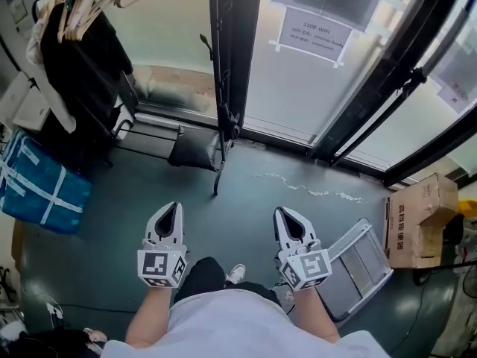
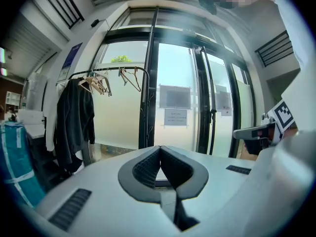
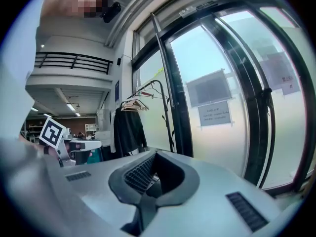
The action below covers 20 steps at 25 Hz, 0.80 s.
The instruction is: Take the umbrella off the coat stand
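A black coat stand (image 2: 144,107) stands by the glass doors, with a top rail that carries hangers and a black coat (image 1: 82,66). A slim black umbrella (image 1: 215,125) seems to hang along its right upright, hooked handle up and tip near the floor. In the left gripper view it shows only as a thin dark line on the upright. My left gripper (image 1: 170,213) and right gripper (image 1: 288,218) are held low in front of me, side by side and well short of the stand. Both are shut with nothing between the jaws (image 2: 159,151) (image 3: 153,155).
A blue bag (image 1: 37,189) lies on the floor left of the stand. A dark flat thing (image 1: 195,151) sits at the foot of the stand. A folded step ladder (image 1: 361,263) and a cardboard box (image 1: 417,218) are at the right. A paper notice (image 1: 313,32) hangs on the door.
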Motion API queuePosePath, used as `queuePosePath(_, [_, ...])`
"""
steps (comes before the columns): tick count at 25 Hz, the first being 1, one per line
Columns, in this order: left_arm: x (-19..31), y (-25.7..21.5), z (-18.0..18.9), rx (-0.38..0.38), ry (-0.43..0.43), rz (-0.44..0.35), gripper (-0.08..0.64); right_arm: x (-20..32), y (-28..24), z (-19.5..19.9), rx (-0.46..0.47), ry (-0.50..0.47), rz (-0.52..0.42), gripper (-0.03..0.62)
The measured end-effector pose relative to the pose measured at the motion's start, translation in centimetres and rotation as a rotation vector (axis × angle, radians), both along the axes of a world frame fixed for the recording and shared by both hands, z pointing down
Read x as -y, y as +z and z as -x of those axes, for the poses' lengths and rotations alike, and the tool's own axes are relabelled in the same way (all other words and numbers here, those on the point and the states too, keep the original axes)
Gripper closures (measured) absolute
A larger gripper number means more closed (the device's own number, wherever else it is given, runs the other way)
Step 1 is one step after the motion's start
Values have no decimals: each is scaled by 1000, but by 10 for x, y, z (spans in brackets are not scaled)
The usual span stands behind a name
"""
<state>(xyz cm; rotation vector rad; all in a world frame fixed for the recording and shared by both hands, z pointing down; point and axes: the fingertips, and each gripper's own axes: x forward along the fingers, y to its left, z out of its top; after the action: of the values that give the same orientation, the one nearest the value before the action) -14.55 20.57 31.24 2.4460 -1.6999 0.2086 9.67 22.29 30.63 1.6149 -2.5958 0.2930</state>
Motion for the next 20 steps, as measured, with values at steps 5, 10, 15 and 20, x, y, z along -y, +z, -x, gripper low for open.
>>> queuePosePath(5, [8, 18, -1, 13, -8, 46, 537, 2, 18, 13, 13, -52, 50, 575])
queuePosePath(10, [44, 22, -11, -7, 17, 33, 537, 35, 26, 6, -7, -27, 70, 574])
queuePosePath(15, [94, 28, -12, -54, 41, 41, 537, 77, 11, 8, -49, -5, 43, 575])
queuePosePath(20, [153, 18, 5, -93, 78, 18, 537, 132, -8, 31, -102, 13, 11, 574])
